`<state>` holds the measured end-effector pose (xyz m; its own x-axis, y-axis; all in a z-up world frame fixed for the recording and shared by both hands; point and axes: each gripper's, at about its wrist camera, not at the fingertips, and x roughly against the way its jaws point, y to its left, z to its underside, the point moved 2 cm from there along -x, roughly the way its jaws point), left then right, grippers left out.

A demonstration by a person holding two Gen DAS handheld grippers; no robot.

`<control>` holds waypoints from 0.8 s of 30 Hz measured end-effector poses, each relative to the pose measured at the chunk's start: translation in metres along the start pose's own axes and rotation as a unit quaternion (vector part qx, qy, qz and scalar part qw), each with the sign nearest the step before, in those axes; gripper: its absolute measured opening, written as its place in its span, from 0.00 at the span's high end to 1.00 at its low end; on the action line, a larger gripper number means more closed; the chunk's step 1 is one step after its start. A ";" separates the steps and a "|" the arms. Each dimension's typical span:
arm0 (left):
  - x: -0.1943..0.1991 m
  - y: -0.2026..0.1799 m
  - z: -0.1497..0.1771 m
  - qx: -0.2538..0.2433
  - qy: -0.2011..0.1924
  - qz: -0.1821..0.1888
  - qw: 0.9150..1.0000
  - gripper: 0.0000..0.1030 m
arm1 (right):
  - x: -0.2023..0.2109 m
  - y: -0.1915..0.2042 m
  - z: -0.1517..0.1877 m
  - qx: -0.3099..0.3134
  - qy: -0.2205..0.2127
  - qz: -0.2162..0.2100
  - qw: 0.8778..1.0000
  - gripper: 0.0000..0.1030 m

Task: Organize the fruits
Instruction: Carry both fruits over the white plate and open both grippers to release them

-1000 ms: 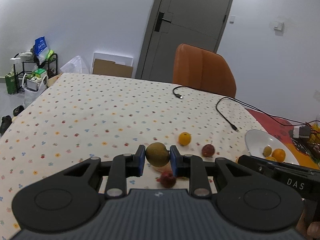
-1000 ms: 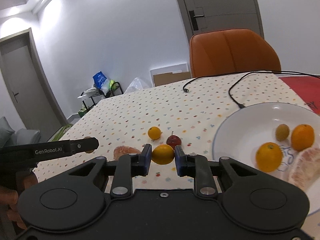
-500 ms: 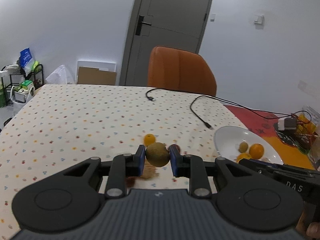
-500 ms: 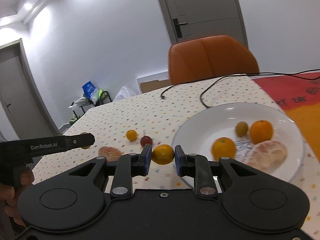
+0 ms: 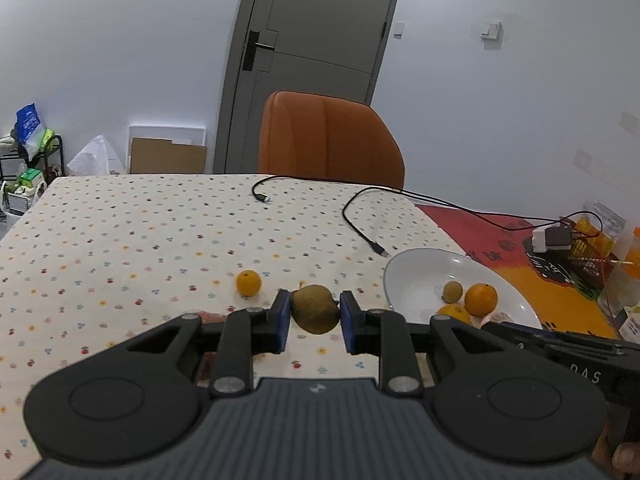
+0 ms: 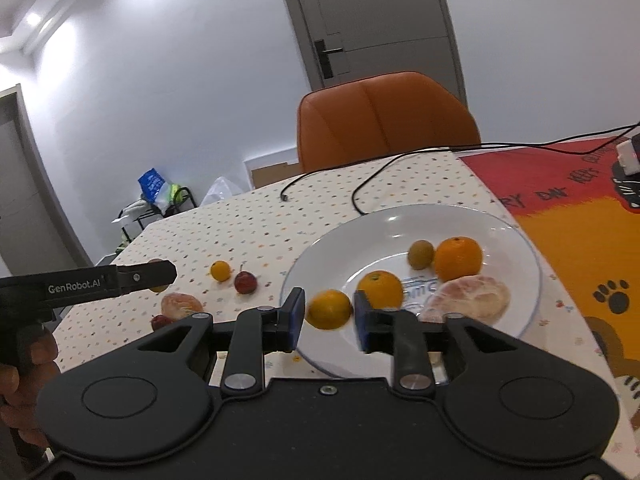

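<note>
We count four fruits on plate (image 6: 520, 240); orange (image 6: 329, 309) sits loose between parted right tongs (image 6: 326, 320) above plate rim. Left tongs (image 5: 315, 316) clench kiwi (image 5: 314, 309) over dotted bench (image 5: 140, 232). Orange chair (image 5: 328, 136), grey door (image 5: 312, 40) behind.

Left gripper (image 5: 314, 316) jaws clamp a brown-green fruit (image 5: 314, 309) above the dotted tablecloth (image 5: 140, 232).

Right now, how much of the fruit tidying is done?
Done: four fruits lie on the white round plate: two oranges, a small brownish-green fruit, a peeled pinkish citrus. In hand: the right gripper, jaws slightly apart, surrounds a yellow-orange fruit over the plate's edge; the left gripper grips a brown-green pear-shaped fruit. Left on the tablecloth: a small orange, a red fruit, a peeled piece, a small red one.
</note>
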<state>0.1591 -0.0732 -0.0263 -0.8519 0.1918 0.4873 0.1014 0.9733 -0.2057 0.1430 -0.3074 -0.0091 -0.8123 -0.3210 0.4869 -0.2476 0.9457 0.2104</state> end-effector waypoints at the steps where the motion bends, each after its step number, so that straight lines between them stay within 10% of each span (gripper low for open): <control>1: -0.001 -0.002 0.000 -0.001 0.000 0.002 1.000 0.76 | 0.002 -0.001 0.000 0.001 -0.001 0.003 1.000 0.62; 14: -0.019 -0.026 0.000 -0.020 0.011 0.022 0.999 0.76 | 0.016 -0.023 0.001 -0.003 -0.018 0.046 0.999 0.16; 24: -0.036 -0.050 -0.006 -0.038 0.013 0.041 0.998 0.76 | 0.022 -0.040 0.000 -0.016 -0.018 0.060 0.998 0.09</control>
<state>0.1875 -0.1283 -0.0285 -0.8256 0.2728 0.4940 0.2091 0.9610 -0.1812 0.1351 -0.3522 -0.0073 -0.8538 -0.2039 0.4790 -0.1313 0.9747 0.1808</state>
